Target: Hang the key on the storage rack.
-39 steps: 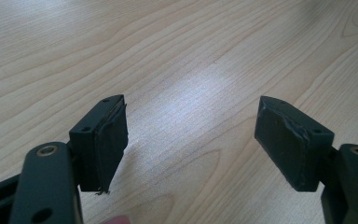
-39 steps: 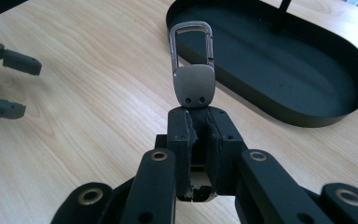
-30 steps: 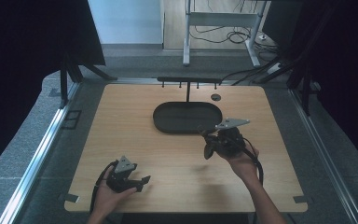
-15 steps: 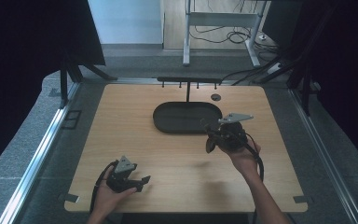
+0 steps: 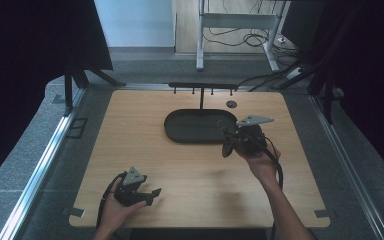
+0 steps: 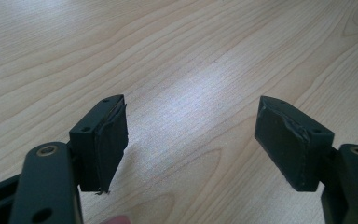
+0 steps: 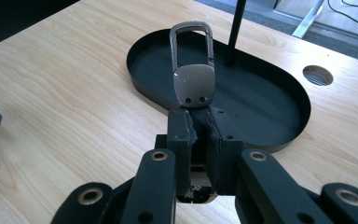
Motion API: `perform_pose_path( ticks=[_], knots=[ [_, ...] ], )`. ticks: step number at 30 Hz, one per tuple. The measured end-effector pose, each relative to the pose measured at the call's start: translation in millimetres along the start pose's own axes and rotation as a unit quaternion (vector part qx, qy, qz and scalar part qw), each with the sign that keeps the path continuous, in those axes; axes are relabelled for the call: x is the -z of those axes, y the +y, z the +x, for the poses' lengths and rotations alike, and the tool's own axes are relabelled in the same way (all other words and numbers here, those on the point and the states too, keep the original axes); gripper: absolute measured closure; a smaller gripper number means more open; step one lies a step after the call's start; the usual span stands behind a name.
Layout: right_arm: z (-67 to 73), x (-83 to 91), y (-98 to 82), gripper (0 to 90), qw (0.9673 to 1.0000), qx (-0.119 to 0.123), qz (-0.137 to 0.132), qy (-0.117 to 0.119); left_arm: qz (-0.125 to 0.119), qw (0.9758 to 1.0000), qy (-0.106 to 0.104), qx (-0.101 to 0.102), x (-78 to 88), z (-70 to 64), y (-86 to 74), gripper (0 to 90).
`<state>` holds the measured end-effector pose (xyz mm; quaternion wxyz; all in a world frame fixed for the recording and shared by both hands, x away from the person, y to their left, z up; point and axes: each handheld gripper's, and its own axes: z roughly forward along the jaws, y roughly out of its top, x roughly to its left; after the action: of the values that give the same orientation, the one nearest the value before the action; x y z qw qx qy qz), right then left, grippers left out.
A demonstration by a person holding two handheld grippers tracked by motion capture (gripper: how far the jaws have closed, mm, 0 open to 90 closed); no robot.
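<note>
My right gripper (image 7: 200, 116) is shut on the tail of a grey metal key clip (image 7: 193, 70), whose snap-hook loop sticks out past the jaws. From above, that gripper (image 5: 225, 136) hangs at the right front edge of a black oval tray (image 5: 172, 132), with the clip pointing toward the tray. Beyond the clip lies the tray's bare dark floor (image 7: 261, 107). My left gripper (image 5: 152, 192) rests near the table's front left edge. Its jaws (image 6: 191, 135) stand wide open over bare wood with nothing between them.
A thin black post (image 7: 235, 28) rises from the tray's far side and carries a bar with small hooks (image 5: 202, 86). A round cable hole (image 5: 231, 104) sits in the wooden tabletop (image 5: 130, 125) behind the tray. Floor cables and dark screens surround the table.
The right gripper with the clip has edged slightly farther from the person, toward the tray. The left gripper has stayed still.
</note>
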<state>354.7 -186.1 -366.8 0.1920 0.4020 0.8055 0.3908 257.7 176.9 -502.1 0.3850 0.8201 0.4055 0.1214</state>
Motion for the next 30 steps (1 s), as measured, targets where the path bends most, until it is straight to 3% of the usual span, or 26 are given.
perform_pose_path(
  ticks=[30],
  knots=[
    [-30.9, -22.6, 18.8, 81.0, 0.9984, -0.037, -0.015, -0.04, 0.001, 1.0, 0.001, 0.002, 0.6, 1.7, -0.6, 26.4]
  ],
)
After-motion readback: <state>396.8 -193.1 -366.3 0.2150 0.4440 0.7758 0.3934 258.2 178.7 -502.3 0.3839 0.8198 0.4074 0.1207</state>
